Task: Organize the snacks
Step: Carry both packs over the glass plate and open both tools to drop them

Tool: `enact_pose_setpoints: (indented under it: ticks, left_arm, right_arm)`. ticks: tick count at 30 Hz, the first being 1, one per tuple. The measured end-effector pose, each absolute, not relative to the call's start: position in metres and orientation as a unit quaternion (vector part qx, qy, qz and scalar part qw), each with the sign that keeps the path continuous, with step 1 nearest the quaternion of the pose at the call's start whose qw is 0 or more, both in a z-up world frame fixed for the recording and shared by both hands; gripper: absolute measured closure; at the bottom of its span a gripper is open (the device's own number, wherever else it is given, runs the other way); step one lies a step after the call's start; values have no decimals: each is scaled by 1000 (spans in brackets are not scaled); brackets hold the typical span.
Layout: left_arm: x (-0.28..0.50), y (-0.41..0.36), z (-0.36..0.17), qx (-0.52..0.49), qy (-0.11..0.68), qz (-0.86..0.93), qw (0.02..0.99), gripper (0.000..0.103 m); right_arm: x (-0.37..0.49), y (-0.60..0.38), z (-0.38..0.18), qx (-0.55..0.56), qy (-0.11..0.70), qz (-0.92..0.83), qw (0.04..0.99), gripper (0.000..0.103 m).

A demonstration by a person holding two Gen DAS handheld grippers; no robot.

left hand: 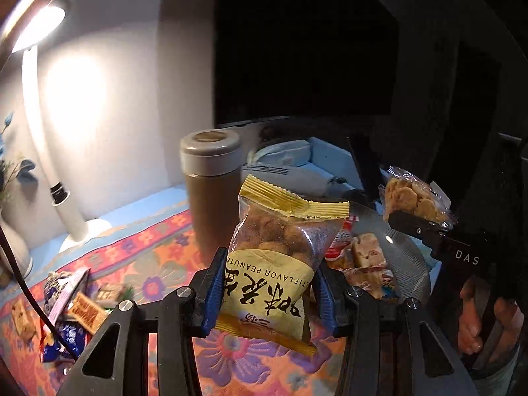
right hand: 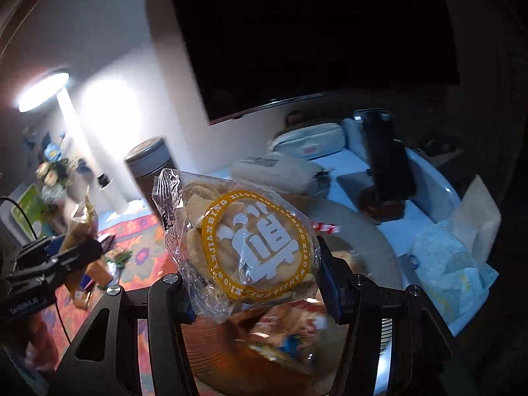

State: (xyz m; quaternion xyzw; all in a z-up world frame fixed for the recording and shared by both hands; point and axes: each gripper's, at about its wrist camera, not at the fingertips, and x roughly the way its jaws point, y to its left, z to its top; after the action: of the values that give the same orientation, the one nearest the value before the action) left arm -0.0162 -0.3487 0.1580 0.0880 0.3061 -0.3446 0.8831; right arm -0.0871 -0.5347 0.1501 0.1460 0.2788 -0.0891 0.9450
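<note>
The left gripper (left hand: 267, 283) is raised, its two blue-padded fingers (left hand: 216, 283) closed against the sides of a peanut packet (left hand: 274, 257). The right gripper (right hand: 255, 283) is also raised, its jaws clamped on a clear biscuit bag (right hand: 254, 241). In the left wrist view the right gripper appears to the right, with the person's right hand (left hand: 488, 316) wrapped around its handle.

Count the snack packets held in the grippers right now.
2: the peanut packet in the left gripper, the biscuit packet in the right gripper. Others lie below.
</note>
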Motion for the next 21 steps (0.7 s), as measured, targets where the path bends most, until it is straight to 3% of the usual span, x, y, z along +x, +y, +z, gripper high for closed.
enact_pose_setpoints:
  ticks: [12,14,15,16,21]
  left_arm:
    - [12,-422,129,81,352,-375,854,57]
    - [16,-423,126,72,360,-372,853,46]
    - [17,-422,125,67,363,-367,854,34]
    - [19,-418,125,58,361,-363,857,29]
    - [23,-396,127,36,362,-355,861,29]
  right_arm:
    - [-80,-572,129,172,299,-94,934,44]
    - [-77,-571,127,170,306,-82,933,41]
    - [-78,-571,127,171,304,-76,934,36]
    - [-79,-572,127,175,300,-69,935,32]
    - [-88,-579,129,204,282,-51,936,27]
